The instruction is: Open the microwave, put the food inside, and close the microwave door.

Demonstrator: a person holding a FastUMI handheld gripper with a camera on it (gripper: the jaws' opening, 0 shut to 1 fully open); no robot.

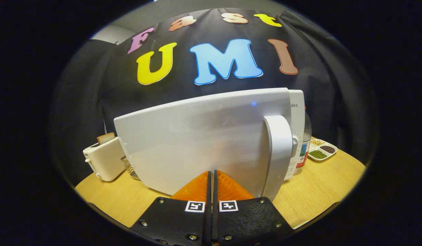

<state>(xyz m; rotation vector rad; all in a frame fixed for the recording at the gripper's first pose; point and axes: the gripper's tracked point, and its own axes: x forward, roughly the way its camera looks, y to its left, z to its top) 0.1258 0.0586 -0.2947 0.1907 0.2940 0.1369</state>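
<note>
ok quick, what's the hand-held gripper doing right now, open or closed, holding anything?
Hand-held gripper: closed, fingers together with nothing between them, tips right up against the microwave door; whether they touch it cannot be told.

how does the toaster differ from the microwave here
The toaster is the smaller of the two and stands off to the side beyond the shut fingers, while the microwave looms just ahead of them. The toaster has a slice of bread sticking out of its top; the microwave's door is shut. Both are pale appliances on the wooden table.

Toaster [103, 160] with bread [105, 137], wire basket [130, 168], bottle [304, 143], divided dish [322, 150].
</note>
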